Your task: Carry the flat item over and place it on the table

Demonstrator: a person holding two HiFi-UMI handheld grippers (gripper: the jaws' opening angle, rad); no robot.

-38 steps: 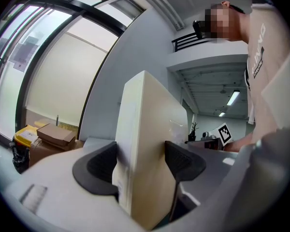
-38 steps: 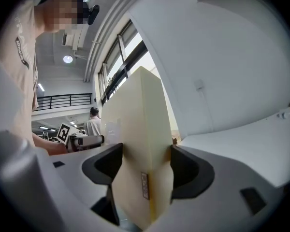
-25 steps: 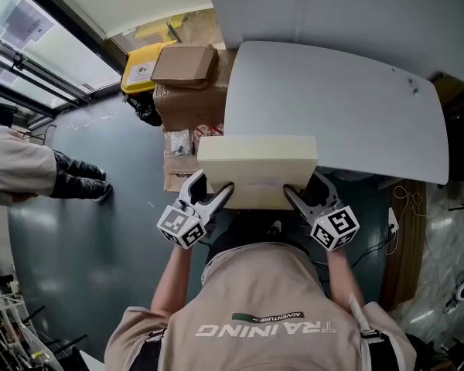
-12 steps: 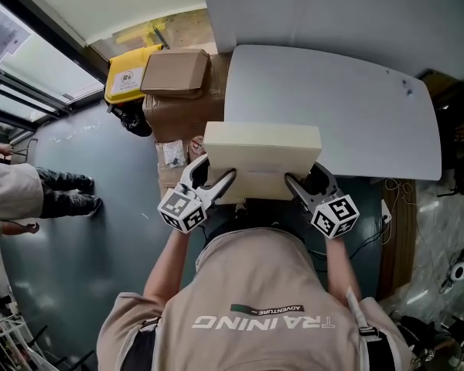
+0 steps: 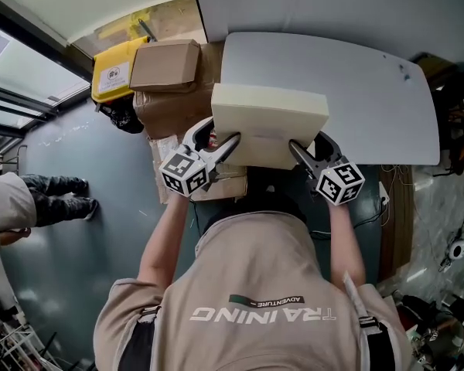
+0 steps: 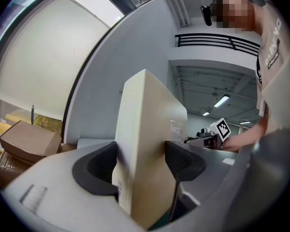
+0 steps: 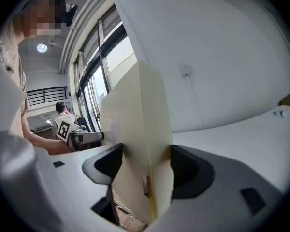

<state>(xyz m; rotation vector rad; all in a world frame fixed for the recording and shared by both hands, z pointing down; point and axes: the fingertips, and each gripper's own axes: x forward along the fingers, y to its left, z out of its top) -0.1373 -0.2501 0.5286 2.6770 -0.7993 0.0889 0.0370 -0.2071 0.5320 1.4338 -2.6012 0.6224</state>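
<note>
A flat cream foam slab [image 5: 267, 124] hangs in the air over the near left corner of the white table [image 5: 371, 91]. My left gripper [image 5: 220, 147] is shut on the slab's left near edge and my right gripper [image 5: 302, 150] is shut on its right near edge. In the left gripper view the slab [image 6: 147, 144] stands edge-on between the two black pads [image 6: 102, 166], squeezed by both. In the right gripper view the same slab [image 7: 137, 144] fills the gap between the pads [image 7: 186, 170], with the table [image 7: 241, 129] behind it.
Brown cardboard boxes [image 5: 166, 72] and a yellow bin [image 5: 114, 72] are stacked left of the table. Another person's legs [image 5: 50, 195] stand at the far left on the dark floor. A grey wall panel [image 5: 332, 6] rises behind the table. Cables lie at the right.
Both grippers have carried the slab forward and a little up, so more of it now overlaps the table's near left corner. The person at the left has shifted further out of view.
</note>
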